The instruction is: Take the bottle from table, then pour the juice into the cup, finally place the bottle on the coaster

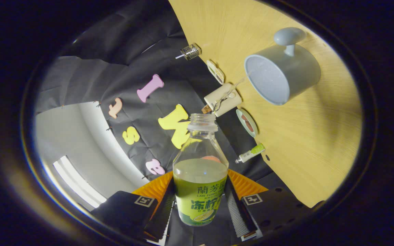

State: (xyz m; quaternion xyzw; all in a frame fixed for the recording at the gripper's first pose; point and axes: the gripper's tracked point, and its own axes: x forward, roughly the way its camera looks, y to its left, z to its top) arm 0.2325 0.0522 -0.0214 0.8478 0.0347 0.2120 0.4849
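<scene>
Gripper view: claw (200,205) clenched on the bottle (200,177), both fingers (237,212) pressed against the labelled lower body, one each side. Bottle uncapped, about half full of greenish juice, liquid level sitting just above the label. Whole scene rolled hard to one side, so bottle apparently lifted clear and tipping. Cup (280,77), grey with a knobbed handle, standing on the wooden worktop (313,143), well beyond the bottle mouth and off to the right of it; inside looks empty. Small clutter along the worktop's far edge: a green-capped tube (250,153), a small dish (247,122), a pale box (222,99). Coaster not identified with certainty. Likely stage: carrying toward the pour. Risks: mouth not yet over the cup, so further tilt now would spill onto the worktop; smooth bottle could slip or twist between the fingers; swinging across could knock the cup.
</scene>
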